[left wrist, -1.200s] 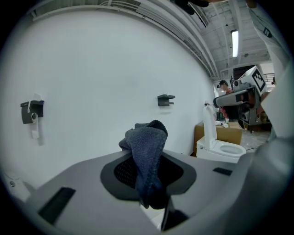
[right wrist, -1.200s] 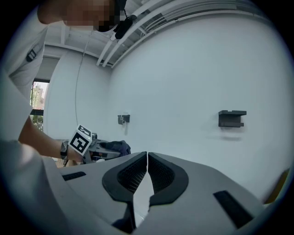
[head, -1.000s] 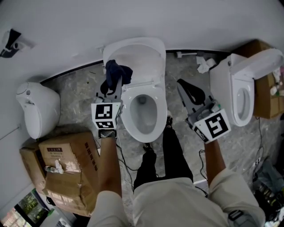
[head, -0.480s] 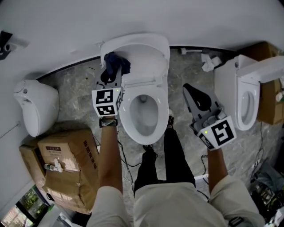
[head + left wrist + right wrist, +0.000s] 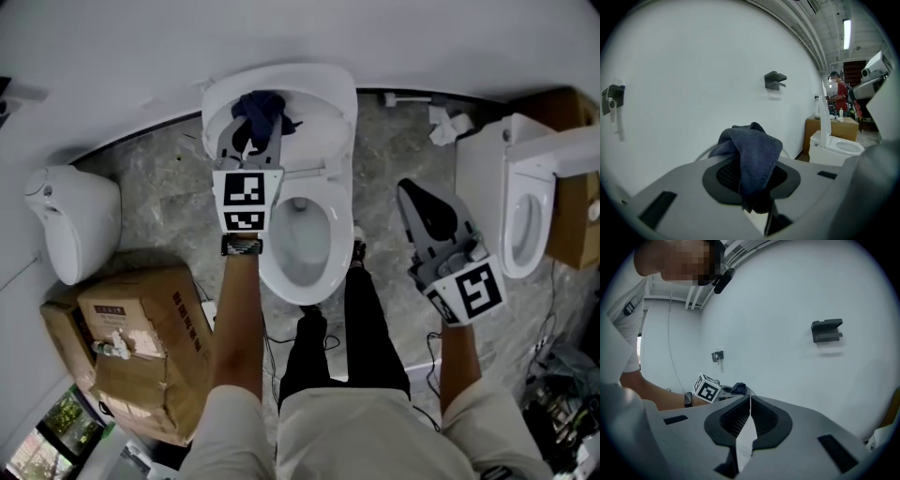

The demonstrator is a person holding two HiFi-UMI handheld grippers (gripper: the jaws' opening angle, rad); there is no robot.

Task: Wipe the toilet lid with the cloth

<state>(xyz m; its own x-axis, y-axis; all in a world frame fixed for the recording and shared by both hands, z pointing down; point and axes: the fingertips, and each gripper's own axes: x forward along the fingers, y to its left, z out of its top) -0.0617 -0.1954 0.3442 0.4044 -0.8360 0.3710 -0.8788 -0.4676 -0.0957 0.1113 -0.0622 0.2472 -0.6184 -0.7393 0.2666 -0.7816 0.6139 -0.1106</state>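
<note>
A white toilet stands in the middle with its lid (image 5: 323,98) raised against the wall and the bowl (image 5: 305,234) open below. My left gripper (image 5: 251,139) is shut on a dark blue cloth (image 5: 264,112), which lies bunched against the upper left of the lid's inner face. Seen from the left gripper view, the cloth (image 5: 752,159) hangs out of the closed jaws and hides their tips. My right gripper (image 5: 420,202) hangs over the floor to the right of the bowl, shut, with nothing in it (image 5: 750,399).
A second toilet (image 5: 511,211) stands at the right with a cardboard box (image 5: 567,220) behind it. Another white toilet part (image 5: 70,220) lies at the left, above brown cardboard boxes (image 5: 141,347). Crumpled paper (image 5: 448,127) lies by the wall. The person's legs (image 5: 337,328) stand before the bowl.
My left gripper carried the cloth right and further onto the raised lid, from its left edge to its inner face. My right gripper drifted slightly right and lower.
</note>
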